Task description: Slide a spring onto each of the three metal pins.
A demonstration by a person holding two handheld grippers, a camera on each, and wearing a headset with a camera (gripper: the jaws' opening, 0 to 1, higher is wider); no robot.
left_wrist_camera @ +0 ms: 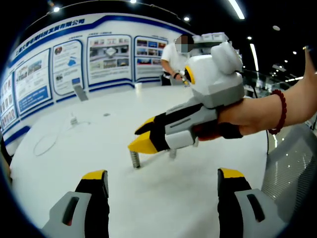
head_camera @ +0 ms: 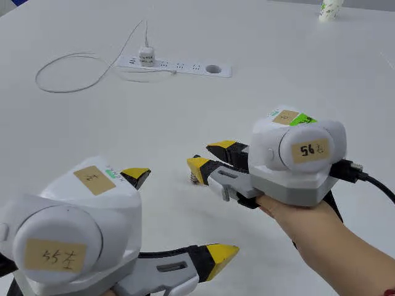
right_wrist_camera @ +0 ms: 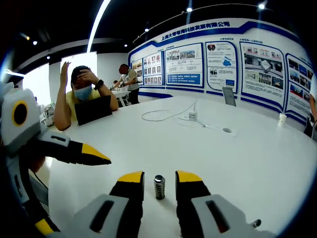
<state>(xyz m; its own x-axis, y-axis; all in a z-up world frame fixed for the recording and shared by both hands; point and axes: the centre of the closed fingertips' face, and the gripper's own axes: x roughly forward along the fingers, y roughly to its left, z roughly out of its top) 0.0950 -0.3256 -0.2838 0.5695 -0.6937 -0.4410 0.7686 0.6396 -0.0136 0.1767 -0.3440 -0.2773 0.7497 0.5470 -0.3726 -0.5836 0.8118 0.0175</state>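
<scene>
A small metal spring [right_wrist_camera: 159, 186] stands upright on the white table [head_camera: 259, 74]. My right gripper [right_wrist_camera: 159, 174] is open, and its yellow-tipped jaws straddle the spring with a narrow gap on each side. In the head view the spring [head_camera: 195, 179] sits just below the right gripper [head_camera: 208, 156]. In the left gripper view the spring [left_wrist_camera: 134, 159] stands under the right gripper's lower tip, with a small metal piece [left_wrist_camera: 172, 153] beside it, too small to identify. My left gripper [head_camera: 179, 214] is wide open and holds nothing, nearer to me and left of the spring.
At the far side of the table lie a white power strip [head_camera: 176, 65] with a plugged-in charger and a looping white cable [head_camera: 68, 74]. A paper cup [head_camera: 330, 9] stands at the far right. A person with a laptop [right_wrist_camera: 91, 106] sits at the table.
</scene>
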